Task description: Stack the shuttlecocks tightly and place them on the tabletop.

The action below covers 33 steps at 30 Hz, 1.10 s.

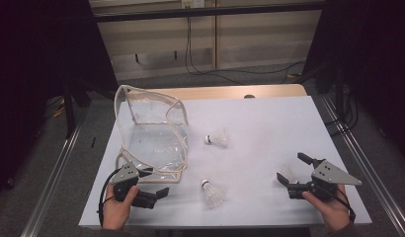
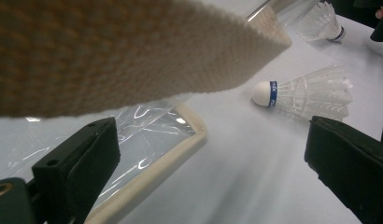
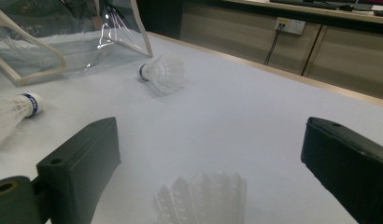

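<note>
Left gripper [image 1: 158, 183]: jaws wide, empty, lower left by the bag [image 1: 151, 133].
Right gripper [image 1: 288, 170]: jaws apart around a shuttlecock [image 1: 287, 173], lower right, not pinching.

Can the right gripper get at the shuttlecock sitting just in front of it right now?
Probably yes. The right gripper is open, and the shuttlecock lies on the table between its jaws, feathers toward the camera in the right gripper view. Nothing lies between them.
</note>
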Available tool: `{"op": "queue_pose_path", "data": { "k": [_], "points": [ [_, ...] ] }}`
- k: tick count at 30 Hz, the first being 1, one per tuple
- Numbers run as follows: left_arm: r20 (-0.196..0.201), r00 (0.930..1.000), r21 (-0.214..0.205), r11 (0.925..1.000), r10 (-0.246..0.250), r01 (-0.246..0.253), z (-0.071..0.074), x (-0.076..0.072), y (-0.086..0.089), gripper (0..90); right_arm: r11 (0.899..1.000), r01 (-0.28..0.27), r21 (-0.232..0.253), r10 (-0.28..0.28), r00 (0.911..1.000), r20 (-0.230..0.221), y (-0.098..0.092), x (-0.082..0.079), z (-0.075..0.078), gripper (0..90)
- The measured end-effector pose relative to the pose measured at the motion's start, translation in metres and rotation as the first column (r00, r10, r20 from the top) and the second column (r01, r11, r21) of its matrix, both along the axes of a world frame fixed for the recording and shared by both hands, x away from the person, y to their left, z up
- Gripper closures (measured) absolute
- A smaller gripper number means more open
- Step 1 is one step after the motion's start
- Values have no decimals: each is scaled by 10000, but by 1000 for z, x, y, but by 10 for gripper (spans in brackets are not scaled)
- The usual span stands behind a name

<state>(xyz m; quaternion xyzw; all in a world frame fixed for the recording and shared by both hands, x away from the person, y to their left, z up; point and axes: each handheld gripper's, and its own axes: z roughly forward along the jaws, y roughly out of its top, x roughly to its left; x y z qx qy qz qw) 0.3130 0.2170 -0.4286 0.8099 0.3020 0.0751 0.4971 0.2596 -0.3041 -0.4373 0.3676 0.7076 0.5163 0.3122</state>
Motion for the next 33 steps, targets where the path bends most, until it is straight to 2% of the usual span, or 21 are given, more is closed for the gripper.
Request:
{"op": "queue_pose_path", "data": {
  "k": [7,9,13,23,31,33],
  "points": [
    [-9,10000,29,10000,62,-62,0,0,0,32,9997,230,-40,-232,9989,-403,-1,6,1,36],
    [-7,10000,9,10000,51,-51,0,0,0,30,9992,367,-177,-377,9976,-581,-2,8,1,36],
    [3,10000,-40,10000,33,-33,0,0,0,30,9982,560,-194,-575,9945,-874,-2,11,1,67],
    [-10,10000,-70,10000,32,-32,0,0,-1,30,9969,776,-110,-783,9807,-1792,-5,20,1,131],
    [5,10000,-93,9999,38,-38,0,0,-1,28,9976,680,89,-637,9668,-2474,-5,23,-2,91],
    [9,10000,-88,10000,44,-44,0,0,-1,28,9978,658,50,-622,9634,-2607,-6,23,-2,104]
  ]
}}
